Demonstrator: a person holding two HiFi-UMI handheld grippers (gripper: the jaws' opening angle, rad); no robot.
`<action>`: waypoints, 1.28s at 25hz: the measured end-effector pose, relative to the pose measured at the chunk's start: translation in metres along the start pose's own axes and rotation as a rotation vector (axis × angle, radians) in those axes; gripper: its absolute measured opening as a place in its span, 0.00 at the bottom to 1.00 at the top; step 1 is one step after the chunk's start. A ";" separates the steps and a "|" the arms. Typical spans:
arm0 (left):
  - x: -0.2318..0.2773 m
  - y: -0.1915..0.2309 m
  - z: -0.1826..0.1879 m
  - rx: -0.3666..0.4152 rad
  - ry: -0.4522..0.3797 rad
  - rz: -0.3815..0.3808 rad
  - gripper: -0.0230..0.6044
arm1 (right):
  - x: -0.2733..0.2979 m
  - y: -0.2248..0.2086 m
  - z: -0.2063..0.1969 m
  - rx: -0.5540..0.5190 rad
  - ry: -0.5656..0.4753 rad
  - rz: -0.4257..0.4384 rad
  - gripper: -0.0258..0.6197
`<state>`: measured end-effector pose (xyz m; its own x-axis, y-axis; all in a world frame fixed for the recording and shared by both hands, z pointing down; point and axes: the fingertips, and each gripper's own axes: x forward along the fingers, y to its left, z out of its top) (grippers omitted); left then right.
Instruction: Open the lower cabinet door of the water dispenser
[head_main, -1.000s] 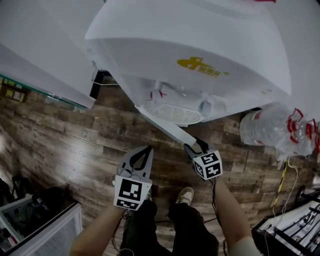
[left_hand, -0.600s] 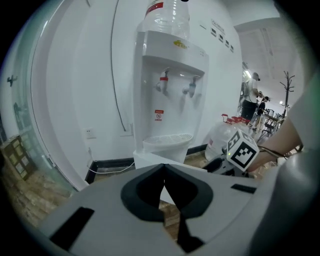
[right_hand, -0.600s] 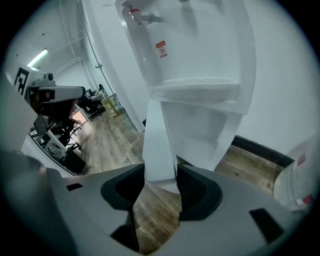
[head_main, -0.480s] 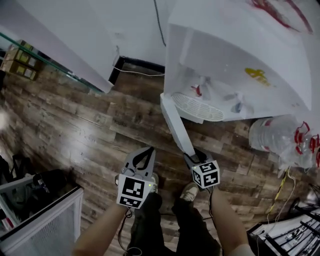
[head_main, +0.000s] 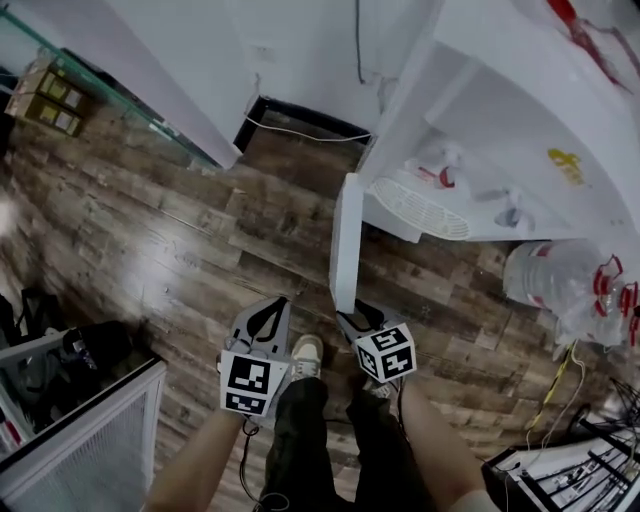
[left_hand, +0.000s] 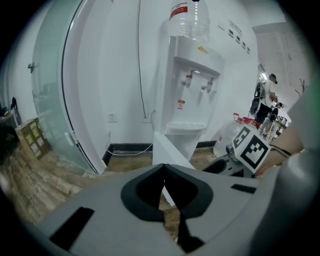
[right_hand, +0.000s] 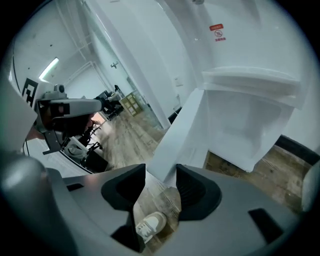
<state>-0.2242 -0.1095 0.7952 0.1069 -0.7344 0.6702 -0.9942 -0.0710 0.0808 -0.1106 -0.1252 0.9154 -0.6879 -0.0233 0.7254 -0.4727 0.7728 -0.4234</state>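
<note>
At dispenser (head_main: 500, 110) base, door (head_main: 346, 240) edge is clamped by R tool (head_main: 352, 318); L tool (head_main: 268, 316) is clenched, apart from door.

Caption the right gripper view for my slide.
The right hand-held gripper clamps the edge of the lower cabinet door, swung open from the water dispenser above the wood floor.

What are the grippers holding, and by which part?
The right gripper grips the cabinet door by its free edge; the left gripper is shut on nothing.
</note>
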 end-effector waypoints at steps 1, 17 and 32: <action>-0.003 0.004 -0.003 -0.009 0.003 0.005 0.05 | 0.005 0.007 0.002 -0.001 0.000 0.009 0.35; -0.038 0.046 -0.011 -0.060 0.007 0.063 0.05 | 0.035 0.073 0.032 -0.083 0.011 0.102 0.32; -0.099 -0.003 0.127 -0.078 -0.072 -0.005 0.05 | -0.157 0.056 0.135 -0.083 -0.165 0.011 0.10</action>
<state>-0.2336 -0.1228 0.6350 0.1084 -0.7812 0.6148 -0.9894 -0.0247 0.1431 -0.1032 -0.1640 0.7050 -0.7767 -0.1130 0.6197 -0.4224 0.8232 -0.3793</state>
